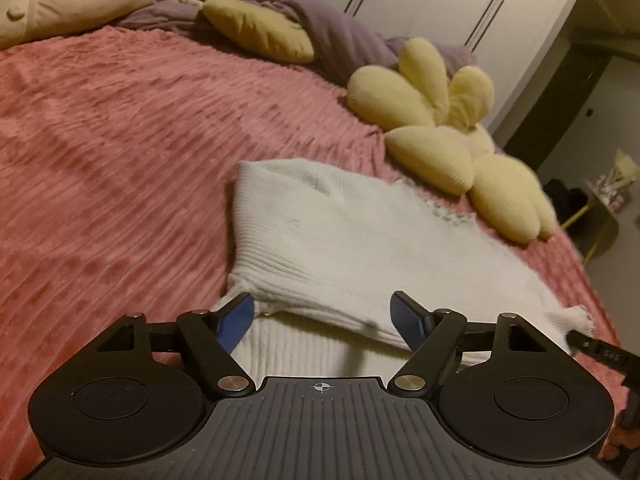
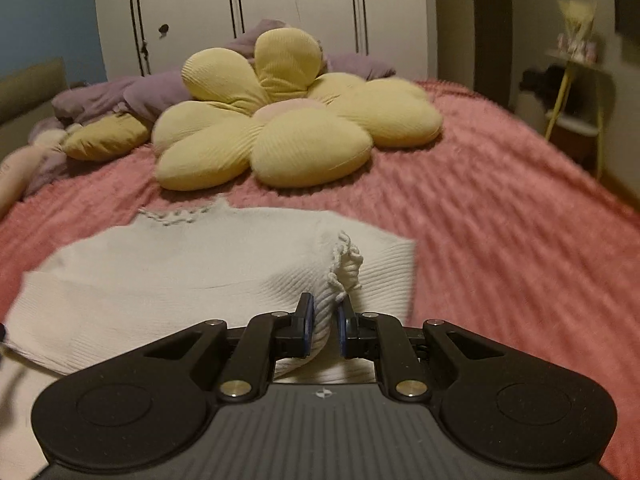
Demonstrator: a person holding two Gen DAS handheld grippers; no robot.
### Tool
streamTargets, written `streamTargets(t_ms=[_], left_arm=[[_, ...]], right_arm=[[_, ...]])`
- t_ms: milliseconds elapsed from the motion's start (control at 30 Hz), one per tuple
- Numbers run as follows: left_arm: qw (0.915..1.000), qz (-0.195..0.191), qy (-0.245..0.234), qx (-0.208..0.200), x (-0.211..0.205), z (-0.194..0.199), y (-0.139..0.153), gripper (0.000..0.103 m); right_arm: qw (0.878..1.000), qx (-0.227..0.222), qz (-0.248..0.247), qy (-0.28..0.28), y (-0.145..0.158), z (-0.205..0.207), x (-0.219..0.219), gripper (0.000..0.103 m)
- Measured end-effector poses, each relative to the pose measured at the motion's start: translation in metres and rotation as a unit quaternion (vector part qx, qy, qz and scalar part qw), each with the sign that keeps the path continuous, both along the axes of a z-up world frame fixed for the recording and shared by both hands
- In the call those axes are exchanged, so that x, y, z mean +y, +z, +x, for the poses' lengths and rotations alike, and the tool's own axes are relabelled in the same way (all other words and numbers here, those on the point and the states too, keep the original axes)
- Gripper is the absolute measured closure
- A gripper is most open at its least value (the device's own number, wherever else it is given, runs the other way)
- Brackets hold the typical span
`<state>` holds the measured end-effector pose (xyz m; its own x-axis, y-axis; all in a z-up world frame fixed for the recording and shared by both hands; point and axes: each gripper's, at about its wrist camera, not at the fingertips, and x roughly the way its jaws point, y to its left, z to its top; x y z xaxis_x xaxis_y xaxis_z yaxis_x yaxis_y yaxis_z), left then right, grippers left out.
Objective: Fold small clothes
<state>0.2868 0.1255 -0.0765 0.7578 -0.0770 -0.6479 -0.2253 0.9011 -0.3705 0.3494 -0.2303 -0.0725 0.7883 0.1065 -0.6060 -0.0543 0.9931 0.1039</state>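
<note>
Right tool (image 2: 324,326) pinches white knit (image 2: 200,264); left tool (image 1: 322,320) spread, edges blurred.

I've got the white ribbed knit top (image 1: 340,236) lying on the pink bedspread, partly folded, one layer doubled over another at the near edge. Its scalloped, crocheted-looking trim (image 2: 346,260) is bunched up and lifted off the bed. The far edge looks a bit blurred, so I can't tell how flat it sits.

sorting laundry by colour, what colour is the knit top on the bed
White, a ribbed knit top on the pink bedspread; clearest in the right wrist view.
</note>
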Motion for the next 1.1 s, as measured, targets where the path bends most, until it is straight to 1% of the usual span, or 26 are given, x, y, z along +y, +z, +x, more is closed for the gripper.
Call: streamTargets(t_ms=[133, 167, 300, 400, 467, 567, 633, 667, 733, 800, 833, 867, 900, 967, 1033, 1067, 1100], left_arm=[[0.9983, 0.053, -0.017, 0.014, -0.012, 0.008, 0.000, 0.025], [0.9978, 0.060, -0.020, 0.017, -0.014, 0.009, 0.000, 0.025], [0.9980, 0.059, -0.023, 0.007, -0.017, 0.009, 0.004, 0.026], [0.9973, 0.069, -0.022, 0.014, -0.018, 0.013, 0.002, 0.026], [0.9964, 0.078, -0.027, 0.018, -0.021, 0.015, 0.000, 0.024], [0.9941, 0.098, -0.040, 0.024, -0.025, 0.014, 0.000, 0.023], [0.9951, 0.088, -0.042, 0.020, -0.024, 0.009, 0.005, 0.023], [0.9960, 0.077, -0.042, 0.016, -0.022, 0.006, 0.007, 0.023], [0.9976, 0.059, -0.035, 0.011, -0.019, 0.002, 0.012, 0.023], [0.9986, 0.042, -0.032, 0.002, -0.019, -0.001, 0.018, 0.023], [0.9988, 0.036, -0.032, -0.005, -0.021, -0.003, 0.022, 0.022], [0.9987, 0.035, -0.035, -0.009, -0.023, -0.002, 0.025, 0.019], [0.9984, 0.036, -0.041, -0.011, -0.027, -0.001, 0.027, 0.017], [0.9976, 0.043, -0.053, -0.009, -0.034, 0.002, 0.029, 0.016], [0.9968, 0.039, -0.069, -0.002, -0.037, 0.004, 0.028, 0.016], [0.9965, 0.034, -0.076, 0.003, -0.037, 0.005, 0.027, 0.015], [0.9962, 0.029, -0.082, 0.007, -0.038, 0.006, 0.026, 0.015]], right_arm=[[1.000, 0.010, 0.000, -0.011, -0.006, 0.005, -0.008, 0.092], [1.000, 0.012, 0.001, -0.013, -0.007, 0.005, -0.010, 0.092], [0.999, 0.024, 0.020, -0.022, -0.011, 0.007, -0.019, 0.092], [0.999, 0.022, 0.036, -0.033, -0.010, 0.005, -0.026, 0.092], [0.998, 0.017, 0.035, -0.043, -0.011, 0.003, -0.030, 0.092], [0.997, 0.035, 0.044, -0.046, -0.018, 0.007, -0.037, 0.092], [0.997, 0.041, 0.053, -0.046, -0.016, 0.006, -0.042, 0.087], [0.996, 0.043, 0.067, -0.049, -0.013, 0.003, -0.047, 0.079], [0.992, 0.036, 0.107, -0.053, -0.007, -0.005, -0.058, 0.077], [0.989, 0.038, 0.136, -0.047, -0.006, -0.012, -0.064, 0.076], [0.987, 0.041, 0.148, -0.046, -0.006, -0.014, -0.066, 0.076], [0.985, 0.044, 0.161, -0.040, -0.007, -0.016, -0.066, 0.076], [0.984, 0.046, 0.167, -0.033, -0.007, -0.016, -0.064, 0.076], [0.987, 0.045, 0.151, -0.034, -0.007, -0.011, -0.059, 0.076], [0.989, 0.040, 0.141, -0.026, -0.008, -0.004, -0.056, 0.075], [0.989, 0.041, 0.139, -0.014, -0.010, 0.000, -0.054, 0.071], [0.990, 0.043, 0.132, -0.002, -0.012, 0.004, -0.052, 0.064]])
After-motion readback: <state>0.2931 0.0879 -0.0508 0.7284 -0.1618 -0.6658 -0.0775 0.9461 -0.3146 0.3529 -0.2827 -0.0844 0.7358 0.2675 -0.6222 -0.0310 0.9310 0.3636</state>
